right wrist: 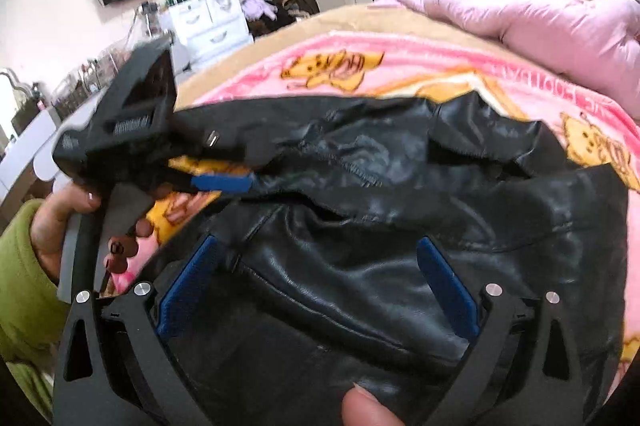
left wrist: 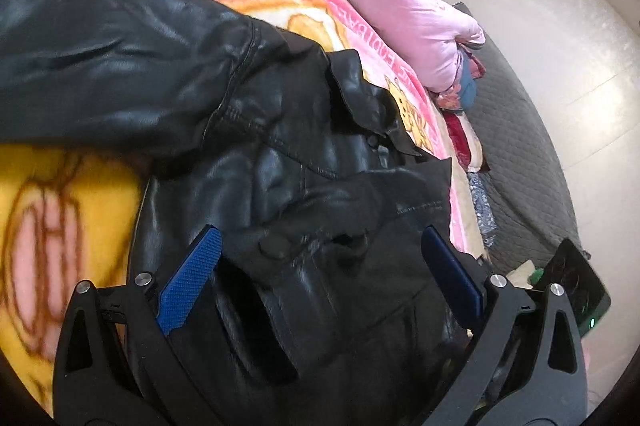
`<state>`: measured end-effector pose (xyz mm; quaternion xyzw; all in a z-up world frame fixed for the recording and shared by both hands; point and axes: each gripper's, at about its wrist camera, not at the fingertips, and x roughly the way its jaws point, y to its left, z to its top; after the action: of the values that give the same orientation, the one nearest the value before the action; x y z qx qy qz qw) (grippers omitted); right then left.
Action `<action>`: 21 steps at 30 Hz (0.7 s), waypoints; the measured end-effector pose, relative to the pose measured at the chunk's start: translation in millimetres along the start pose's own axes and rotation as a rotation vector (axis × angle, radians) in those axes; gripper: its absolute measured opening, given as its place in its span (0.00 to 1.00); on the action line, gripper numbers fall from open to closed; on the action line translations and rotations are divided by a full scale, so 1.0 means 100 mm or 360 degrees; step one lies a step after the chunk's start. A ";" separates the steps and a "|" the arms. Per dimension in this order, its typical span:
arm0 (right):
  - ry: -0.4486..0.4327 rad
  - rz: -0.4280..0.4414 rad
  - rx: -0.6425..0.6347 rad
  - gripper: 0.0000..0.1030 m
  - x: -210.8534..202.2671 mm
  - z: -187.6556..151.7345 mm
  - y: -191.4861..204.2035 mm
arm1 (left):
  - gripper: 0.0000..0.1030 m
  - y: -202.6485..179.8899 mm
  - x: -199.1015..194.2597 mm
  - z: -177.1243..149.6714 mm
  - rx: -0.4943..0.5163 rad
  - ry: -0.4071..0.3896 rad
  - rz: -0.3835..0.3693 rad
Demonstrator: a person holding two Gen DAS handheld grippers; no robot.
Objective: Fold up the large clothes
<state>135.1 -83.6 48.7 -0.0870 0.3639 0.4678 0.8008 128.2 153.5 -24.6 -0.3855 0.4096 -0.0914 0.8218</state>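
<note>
Already the jacket [right wrist: 400,226] lay spread across the pink blanket [right wrist: 440,65], filling the middle of both wrist views, with one sleeve [left wrist: 112,65] running off toward nine o'clock in the left view. The right gripper [right wrist: 316,278] stood with its fingers wide apart over the jacket body, nothing pinched between the pads. In its own view the left gripper [left wrist: 320,266] showed the same wide gap above a buttoned fold (no pad pressed on leather there). Seen from the right wrist it hung at nine o'clock, over the jacket's far edge, too blurred to tell more.

The risk, as I judged it, lay in the leather itself: thick, slick and bunched near the collar [left wrist: 360,97] at one o'clock. A closing pinch could catch only the top layer, or slip off, and the fold would drag crooked. Pulling the jacket might also ruck the blanket beneath. The pink quilt [left wrist: 400,5] lay close enough at one o'clock to snag.
</note>
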 end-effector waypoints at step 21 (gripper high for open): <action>-0.0429 -0.0743 0.1341 0.95 -1.02 -0.34 -2.68 | 0.04 -0.48 0.33 0.02 0.0374 -0.0115 0.0167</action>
<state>305.3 -316.1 38.2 0.2262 0.3854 0.0956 0.8895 159.1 106.6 -10.0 -0.2676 0.3859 -0.0817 0.8791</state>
